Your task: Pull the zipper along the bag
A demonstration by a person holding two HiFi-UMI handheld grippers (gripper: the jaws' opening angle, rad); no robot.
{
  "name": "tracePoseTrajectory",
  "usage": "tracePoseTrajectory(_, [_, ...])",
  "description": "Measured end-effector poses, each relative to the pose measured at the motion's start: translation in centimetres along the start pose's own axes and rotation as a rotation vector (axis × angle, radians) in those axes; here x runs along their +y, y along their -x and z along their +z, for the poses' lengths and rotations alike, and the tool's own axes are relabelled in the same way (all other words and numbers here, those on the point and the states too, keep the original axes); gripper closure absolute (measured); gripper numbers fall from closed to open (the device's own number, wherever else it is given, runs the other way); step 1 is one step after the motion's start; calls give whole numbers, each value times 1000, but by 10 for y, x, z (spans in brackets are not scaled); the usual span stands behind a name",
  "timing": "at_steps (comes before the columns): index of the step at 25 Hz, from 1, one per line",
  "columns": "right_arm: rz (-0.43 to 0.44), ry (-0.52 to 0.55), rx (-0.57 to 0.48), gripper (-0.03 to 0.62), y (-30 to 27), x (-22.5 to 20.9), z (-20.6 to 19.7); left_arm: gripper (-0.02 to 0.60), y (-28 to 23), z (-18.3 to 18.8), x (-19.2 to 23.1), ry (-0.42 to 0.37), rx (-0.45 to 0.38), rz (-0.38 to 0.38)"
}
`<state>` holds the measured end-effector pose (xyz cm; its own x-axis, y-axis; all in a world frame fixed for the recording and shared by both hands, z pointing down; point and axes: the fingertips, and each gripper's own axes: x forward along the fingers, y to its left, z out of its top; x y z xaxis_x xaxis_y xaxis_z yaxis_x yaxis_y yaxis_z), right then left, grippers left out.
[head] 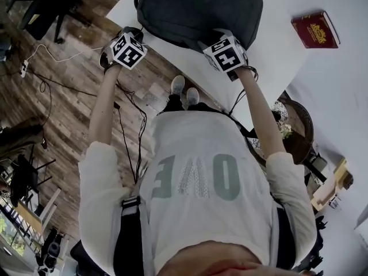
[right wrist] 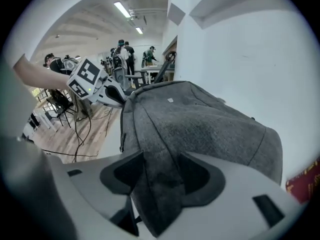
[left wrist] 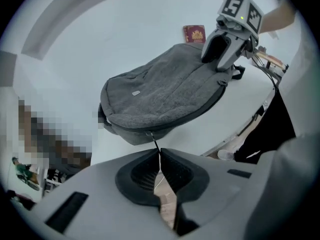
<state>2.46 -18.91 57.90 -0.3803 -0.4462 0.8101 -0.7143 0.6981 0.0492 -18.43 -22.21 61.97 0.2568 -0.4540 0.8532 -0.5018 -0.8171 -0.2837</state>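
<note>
Zipper pull point(left wrist: 154, 142) barely visible between left fingers point(left wrist: 136, 176)

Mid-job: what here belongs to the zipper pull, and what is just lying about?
In the job: grey backpack; its zipper pull, pinched by the shut left gripper; right gripper, clamped on a fold of the backpack.
Lying about: red book on the white table; cables on the floor.

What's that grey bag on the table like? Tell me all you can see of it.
The backpack is dark grey, felt-like fabric with a small pale label, lying flat on the white table. The left tongs pinch its thin zipper pull at one edge; the right tongs clamp a fold of its cloth.
</note>
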Motion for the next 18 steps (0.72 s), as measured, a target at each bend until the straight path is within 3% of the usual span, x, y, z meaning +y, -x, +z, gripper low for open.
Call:
tracePoseTrajectory(3, [0,-19,34,361,-5,-5,-3,554,0,3,-15,-67,28,10])
tracePoseTrajectory(11, [-8,-14,38,364,-7,-4,-3,553,5,23,-80,-144,39,-39])
tracePoseTrajectory(15, [1,-16,32,364,-7,-3,-3,552,9,37,-102,-128,28,-61])
tracePoseTrajectory(18, [6,-13,36,364,-7,-5,-2,558,17,64,-153,-306,-2,-200])
